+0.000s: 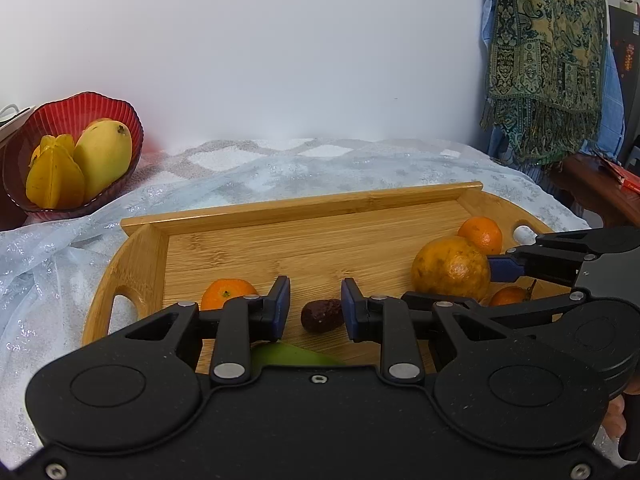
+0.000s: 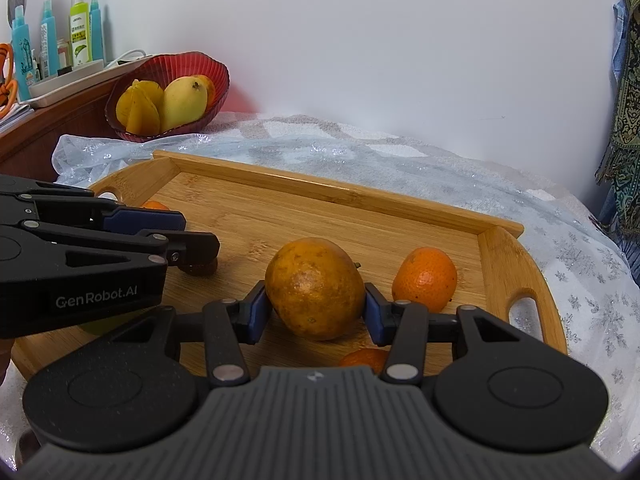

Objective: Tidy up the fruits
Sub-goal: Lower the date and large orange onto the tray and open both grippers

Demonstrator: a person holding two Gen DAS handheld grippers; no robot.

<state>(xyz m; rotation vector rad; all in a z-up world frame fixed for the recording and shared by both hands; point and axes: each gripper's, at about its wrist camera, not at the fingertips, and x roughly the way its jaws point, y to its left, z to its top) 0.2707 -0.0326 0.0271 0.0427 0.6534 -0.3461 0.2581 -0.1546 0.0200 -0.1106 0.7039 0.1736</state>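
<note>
Tray (image 1: 280, 210) is laid on the cloth (image 1: 360, 164), long side left to right.

Right gripper (image 2: 316, 312): clamped on the big orange (image 2: 314, 284), a pad pressed on each flank. The big orange is seated right of centre on the tray floor.

Left gripper (image 1: 316, 308): jaws a little apart, nothing gripped. A dark fruit (image 1: 322, 316) is seen between the pads; a gap is visible on its left side, and contact on its right side cannot be told. It lies at the near middle of the tray.

Other fruit on the tray:
- mandarin (image 1: 228, 292) left of the left gripper, partly hidden by a finger
- mandarin (image 2: 425, 278) just beyond the big orange, on its right, near the right handle
- small mandarin (image 2: 366, 358) at the near edge, half hidden under the right gripper
- green fruit (image 1: 292, 354) at the near edge, mostly covered by the left gripper

Red bowl (image 1: 120, 112) is placed far left, off the tray; a mango (image 1: 104, 156) and a starfruit (image 1: 54, 178) are held in it, touching each other.
</note>
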